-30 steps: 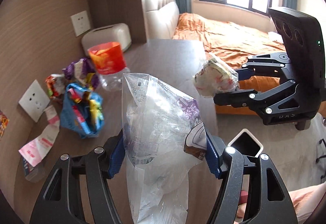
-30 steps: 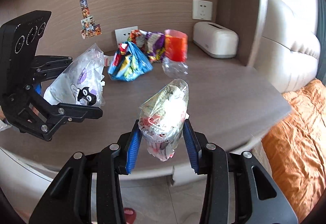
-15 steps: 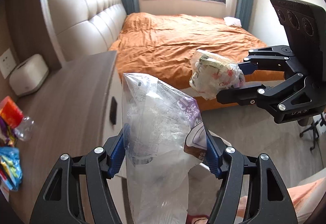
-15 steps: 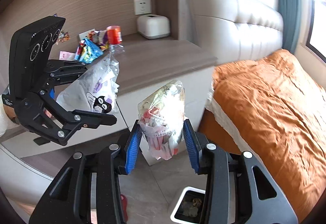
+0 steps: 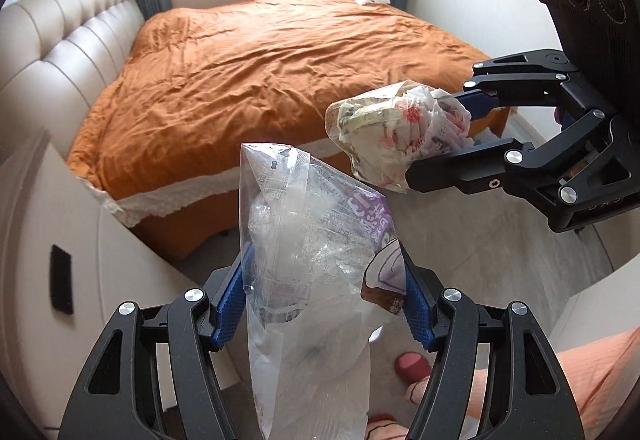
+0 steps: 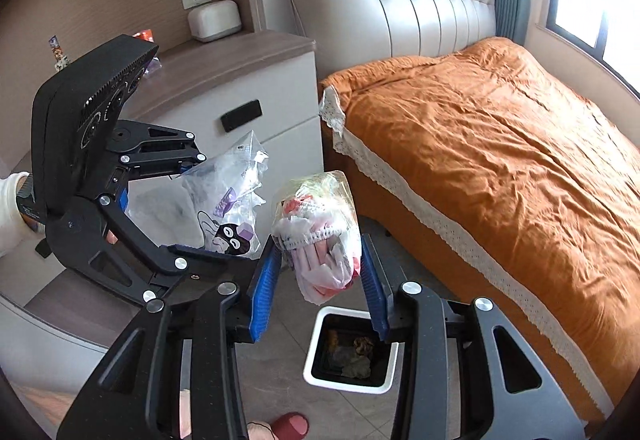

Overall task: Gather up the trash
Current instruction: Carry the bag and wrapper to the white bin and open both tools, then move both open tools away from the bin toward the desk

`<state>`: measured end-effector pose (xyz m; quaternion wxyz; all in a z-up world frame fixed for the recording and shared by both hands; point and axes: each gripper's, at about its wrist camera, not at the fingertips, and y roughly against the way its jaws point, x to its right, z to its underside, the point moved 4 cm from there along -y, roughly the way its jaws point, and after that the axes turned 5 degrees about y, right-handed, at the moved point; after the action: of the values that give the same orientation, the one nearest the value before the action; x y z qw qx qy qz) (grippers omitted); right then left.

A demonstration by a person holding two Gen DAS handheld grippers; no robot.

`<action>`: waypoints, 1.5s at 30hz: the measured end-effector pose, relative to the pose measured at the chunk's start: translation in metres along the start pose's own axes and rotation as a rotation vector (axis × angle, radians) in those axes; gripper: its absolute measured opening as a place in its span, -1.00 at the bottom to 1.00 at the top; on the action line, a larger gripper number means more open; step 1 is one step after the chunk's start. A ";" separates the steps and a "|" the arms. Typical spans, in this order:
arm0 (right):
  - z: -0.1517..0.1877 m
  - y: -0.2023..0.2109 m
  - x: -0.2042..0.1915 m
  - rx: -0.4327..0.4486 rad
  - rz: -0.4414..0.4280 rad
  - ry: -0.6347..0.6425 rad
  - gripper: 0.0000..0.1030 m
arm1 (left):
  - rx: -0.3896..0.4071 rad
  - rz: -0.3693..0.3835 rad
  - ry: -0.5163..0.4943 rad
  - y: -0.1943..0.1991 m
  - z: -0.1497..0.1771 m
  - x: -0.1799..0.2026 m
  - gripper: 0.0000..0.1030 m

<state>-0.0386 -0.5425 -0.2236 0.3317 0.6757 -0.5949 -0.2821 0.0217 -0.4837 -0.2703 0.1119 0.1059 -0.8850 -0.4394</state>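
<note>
Both pieces look light, soft and crushable, best pinched across the bunched middle as now. Nearest in the left wrist view, the left claw (image 5: pixel 324 300) stands half spread, clamped on a clear plastic bag (image 5: pixel 308 280). In the right wrist view the right claw (image 6: pixel 318 276) is closing on a crumpled wrapper wad (image 6: pixel 320 232), above the white trash bin (image 6: pixel 316 364) on the floor. Farther off lies the orange bed (image 6: pixel 500 144).

A clear, glossy plastic bag (image 5: pixel 308 240) crinkles between ribbed blue pads (image 5: pixel 230 292) on a matt black gripper (image 5: pixel 324 296). Beyond it a rumpled orange cloth bedspread (image 6: pixel 500 144) meets a padded, smooth cream headboard (image 6: pixel 400 0). The counter (image 6: pixel 224 60) shows matt wood grain.
</note>
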 end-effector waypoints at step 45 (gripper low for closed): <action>0.155 -0.159 0.026 -0.212 -0.080 0.149 0.91 | -0.159 0.150 -0.220 -0.192 0.082 0.012 0.91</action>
<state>-0.0570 -0.5742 -0.4442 0.4329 0.6792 -0.5079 -0.3054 0.0037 -0.5394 -0.4711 0.0547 -0.0183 -0.8598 -0.5073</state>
